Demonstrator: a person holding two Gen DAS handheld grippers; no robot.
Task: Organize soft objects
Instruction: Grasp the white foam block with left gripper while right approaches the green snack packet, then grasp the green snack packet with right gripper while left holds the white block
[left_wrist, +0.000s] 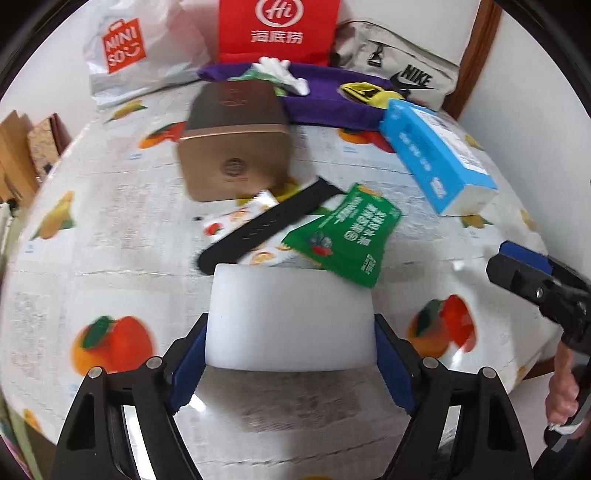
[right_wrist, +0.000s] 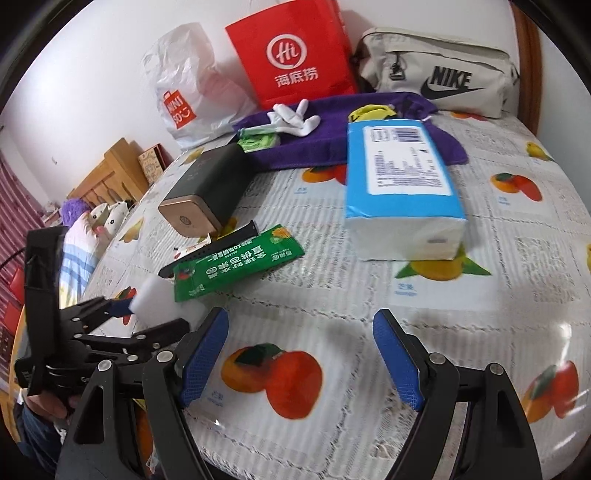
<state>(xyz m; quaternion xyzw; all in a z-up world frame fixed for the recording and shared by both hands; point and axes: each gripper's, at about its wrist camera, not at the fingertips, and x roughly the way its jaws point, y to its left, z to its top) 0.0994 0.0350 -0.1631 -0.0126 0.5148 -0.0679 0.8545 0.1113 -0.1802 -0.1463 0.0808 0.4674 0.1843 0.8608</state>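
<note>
Sitting between left gripper (left_wrist: 290, 354) pads, white sponge block (left_wrist: 290, 317), on table

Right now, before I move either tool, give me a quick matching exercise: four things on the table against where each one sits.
Things:
1. white sponge block
2. white glove
3. black watch strap
4. blue tissue pack

Places:
A. on the purple cloth
B. between the left tool's pads
C. lying alone on the tablecloth, label up
D. across the snack packets, below the gold box

Pairs: 1-B, 2-A, 3-D, 4-C
</note>
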